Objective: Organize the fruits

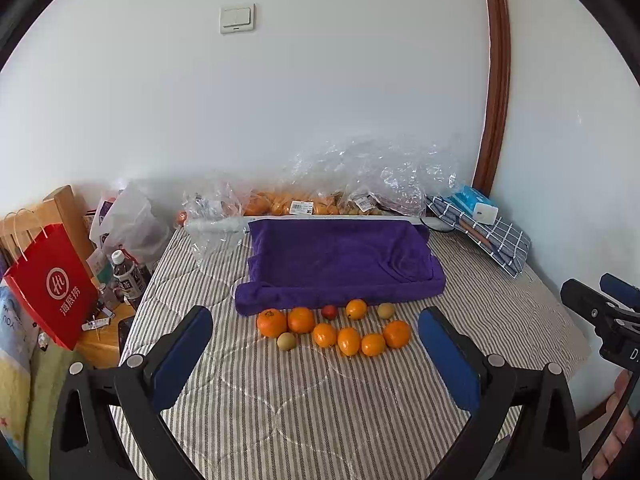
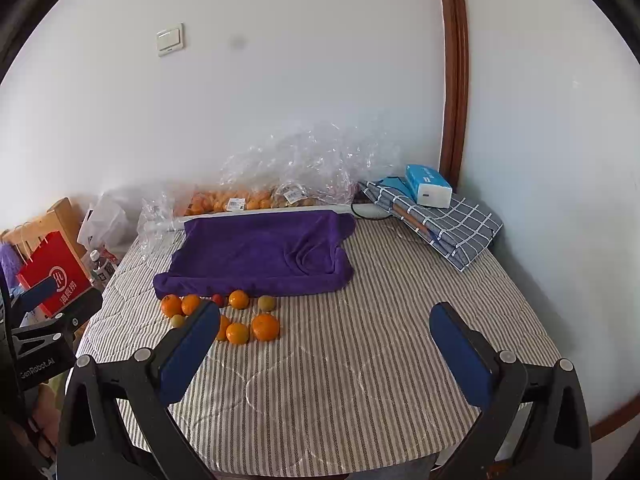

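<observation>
Several oranges [image 1: 301,320] [image 2: 265,327] lie loose on the striped cloth in front of a tray draped in a purple towel [image 1: 340,264] [image 2: 260,256]. Among them are a small red fruit [image 1: 329,312] [image 2: 217,299] and two greenish-brown fruits [image 1: 386,311] [image 2: 267,303]. My left gripper [image 1: 316,344] stands open, above the near part of the table, with the fruits ahead between its blue pads and nothing held. My right gripper [image 2: 324,340] is open too, off to the right of the fruits, over bare cloth. Its left finger hides part of the fruit group.
Clear plastic bags with more oranges [image 1: 280,206] [image 2: 240,200] lie along the wall behind the tray. A folded checked cloth [image 1: 496,236] [image 2: 448,220] with a blue tissue pack [image 2: 428,186] is at the back right. A red paper bag [image 1: 52,284] and bottles [image 1: 126,274] stand left of the table.
</observation>
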### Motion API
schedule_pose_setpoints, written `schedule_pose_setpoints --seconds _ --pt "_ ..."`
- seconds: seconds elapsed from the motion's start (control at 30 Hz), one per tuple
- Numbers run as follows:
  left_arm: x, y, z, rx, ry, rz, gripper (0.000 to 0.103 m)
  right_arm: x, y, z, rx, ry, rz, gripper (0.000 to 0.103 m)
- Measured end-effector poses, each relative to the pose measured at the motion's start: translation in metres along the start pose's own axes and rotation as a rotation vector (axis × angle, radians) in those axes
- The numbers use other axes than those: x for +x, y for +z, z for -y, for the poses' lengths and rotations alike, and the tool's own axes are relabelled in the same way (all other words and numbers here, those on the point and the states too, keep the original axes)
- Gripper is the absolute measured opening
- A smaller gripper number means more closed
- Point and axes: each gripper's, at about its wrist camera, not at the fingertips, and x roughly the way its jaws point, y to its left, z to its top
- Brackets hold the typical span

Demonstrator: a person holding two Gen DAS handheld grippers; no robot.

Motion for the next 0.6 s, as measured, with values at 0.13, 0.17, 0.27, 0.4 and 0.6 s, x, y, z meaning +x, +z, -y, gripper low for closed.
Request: schedule_pose_setpoints --seconds 0.13,0.17,0.27,0.4,0.6 --pt "0.0006 0.0004 0.0012 0.002 0.000 0.003 0.103 -0.0023 -0.0005 -0.0005 -0.002 -0.001 0.005 0.103" --pt "0.0007 0.0007 0.0014 0.002 0.001 0.005 0.103 -0.0032 -0.0002 -0.0008 -0.002 0.002 0.007 0.103" --pt "0.0019 0.0016 0.0007 -0.004 0.000 0.004 0.103 -0.0044 0.0020 0.0000 -0.005 0.002 0.008 0.103" --pt "-0.0016 0.0003 0.0012 -0.008 -0.003 0.000 0.103 -0.0067 0.0010 -0.0008 -0.001 0.018 0.010 0.103" --pt "0.0020 0.0037 0.0035 -0.007 0.006 -0.002 0.103 -0.0049 0.0005 -0.0054 -0.012 0.021 0.009 0.103"
